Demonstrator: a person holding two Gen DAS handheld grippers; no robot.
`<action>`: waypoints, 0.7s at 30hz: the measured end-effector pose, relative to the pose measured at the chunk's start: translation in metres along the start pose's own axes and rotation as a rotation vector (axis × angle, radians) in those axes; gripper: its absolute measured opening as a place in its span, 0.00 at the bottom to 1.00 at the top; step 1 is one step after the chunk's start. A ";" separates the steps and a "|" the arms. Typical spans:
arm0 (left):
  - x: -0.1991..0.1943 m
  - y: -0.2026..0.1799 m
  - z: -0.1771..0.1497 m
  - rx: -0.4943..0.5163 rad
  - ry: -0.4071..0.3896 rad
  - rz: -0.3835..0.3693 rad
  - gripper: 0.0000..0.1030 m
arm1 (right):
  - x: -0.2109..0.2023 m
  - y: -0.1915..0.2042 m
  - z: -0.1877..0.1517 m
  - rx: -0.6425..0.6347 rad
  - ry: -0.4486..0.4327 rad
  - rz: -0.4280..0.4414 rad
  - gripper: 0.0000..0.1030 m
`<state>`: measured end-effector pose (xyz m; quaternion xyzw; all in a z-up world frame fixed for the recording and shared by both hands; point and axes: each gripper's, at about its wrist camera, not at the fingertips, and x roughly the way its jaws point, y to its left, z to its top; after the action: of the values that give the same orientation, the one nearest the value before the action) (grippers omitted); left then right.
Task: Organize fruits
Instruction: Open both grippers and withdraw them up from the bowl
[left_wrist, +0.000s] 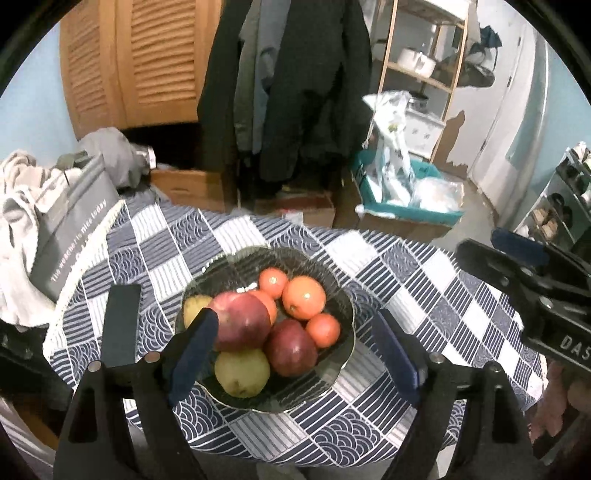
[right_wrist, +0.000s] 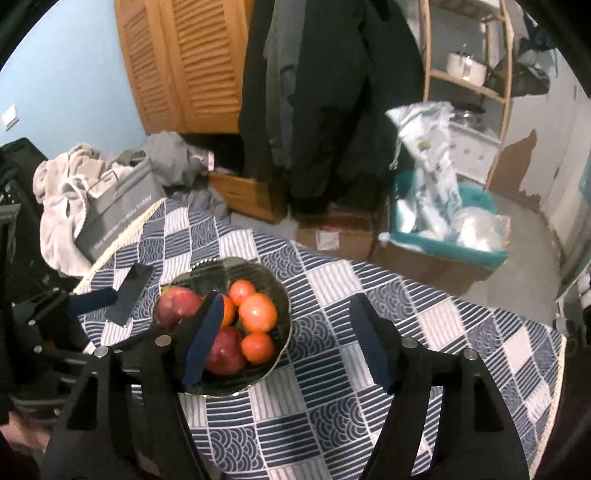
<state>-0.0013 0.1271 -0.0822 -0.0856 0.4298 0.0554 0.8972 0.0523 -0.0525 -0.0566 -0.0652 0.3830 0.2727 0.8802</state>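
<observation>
Fruits sit piled in a dark glass bowl (left_wrist: 343, 354) resting on a blue-and-white patterned tablecloth (left_wrist: 424, 295). Contents observed from the left wrist view: two red apples (left_wrist: 242, 321), two yellow-green pears (left_wrist: 242, 373), and several orange fruits (left_wrist: 303, 297) grouped toward the bowl's 1 o'clock side.

Left gripper (left_wrist: 291, 350): jaws stand apart, with nothing between the pads. The bowl lies beyond the fingers and appears between them; the left finger (left_wrist: 192, 354) overlaps the bowl's 9 o'clock rim in the picture, the right one stands just outside its 3 o'clock rim. No contact with any fruit is visible.

Right gripper (right_wrist: 288, 343): jaws likewise apart and empty. In its view the bowl lies toward 10 o'clock of the gap; the left finger (right_wrist: 203, 339) crosses in front of the fruit, while the right finger stands over bare cloth, well apart from the bowl.

Each gripper shows at the other's frame edge: the right at 3 o'clock in the left view, the left at 9 o'clock in the right view.

A grey box (left_wrist: 74, 225) with white lettering sits at the table's 10 o'clock edge.
</observation>
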 end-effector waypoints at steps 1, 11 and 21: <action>-0.004 -0.001 0.002 0.003 -0.011 -0.002 0.84 | -0.005 -0.001 0.000 0.005 -0.011 -0.004 0.70; -0.035 -0.011 0.012 0.033 -0.107 0.010 0.95 | -0.061 -0.010 0.002 0.006 -0.124 -0.079 0.76; -0.051 -0.023 0.016 0.049 -0.167 0.032 0.99 | -0.098 -0.017 -0.006 -0.019 -0.203 -0.128 0.80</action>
<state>-0.0170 0.1065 -0.0295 -0.0516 0.3562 0.0661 0.9306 0.0028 -0.1112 0.0067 -0.0698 0.2843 0.2248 0.9294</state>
